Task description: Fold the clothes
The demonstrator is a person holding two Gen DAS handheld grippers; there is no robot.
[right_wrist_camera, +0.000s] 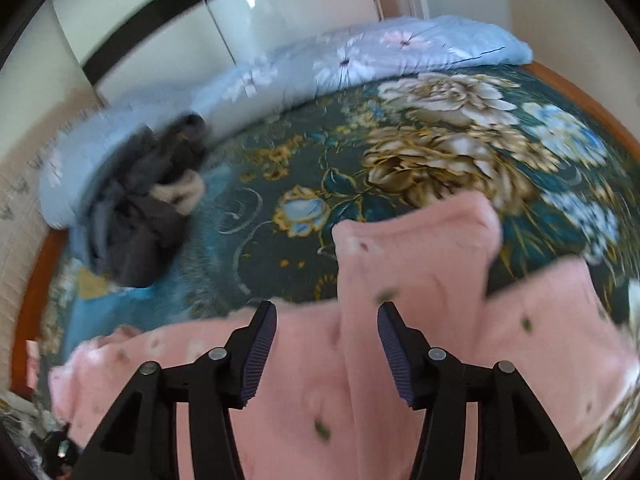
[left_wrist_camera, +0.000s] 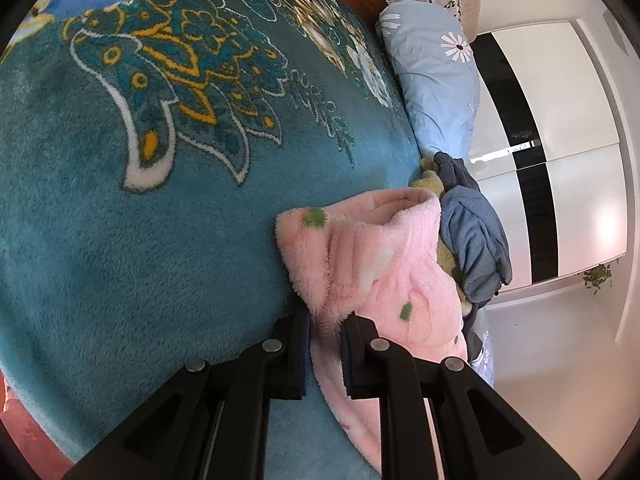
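A pink fleece garment (left_wrist_camera: 380, 264) with small green spots lies on the teal flowered blanket (left_wrist_camera: 120, 220). In the left wrist view my left gripper (left_wrist_camera: 326, 320) is shut on an edge of it, with pink pile bunched between the narrow jaws. In the right wrist view the same pink garment (right_wrist_camera: 300, 384) spreads below the camera, one sleeve (right_wrist_camera: 420, 252) laid across it towards the far side. My right gripper (right_wrist_camera: 327, 308) hovers over it with its jaws wide open, and its pads do not press on the cloth. This view is blurred.
A heap of dark grey and blue clothes (left_wrist_camera: 476, 236) (right_wrist_camera: 148, 200) lies by the bed's edge, next to a light blue flowered quilt (left_wrist_camera: 436, 80) (right_wrist_camera: 360, 56). A white wardrobe with a black stripe (left_wrist_camera: 560, 140) stands beyond. The wooden bed frame (right_wrist_camera: 36, 280) rims the blanket.
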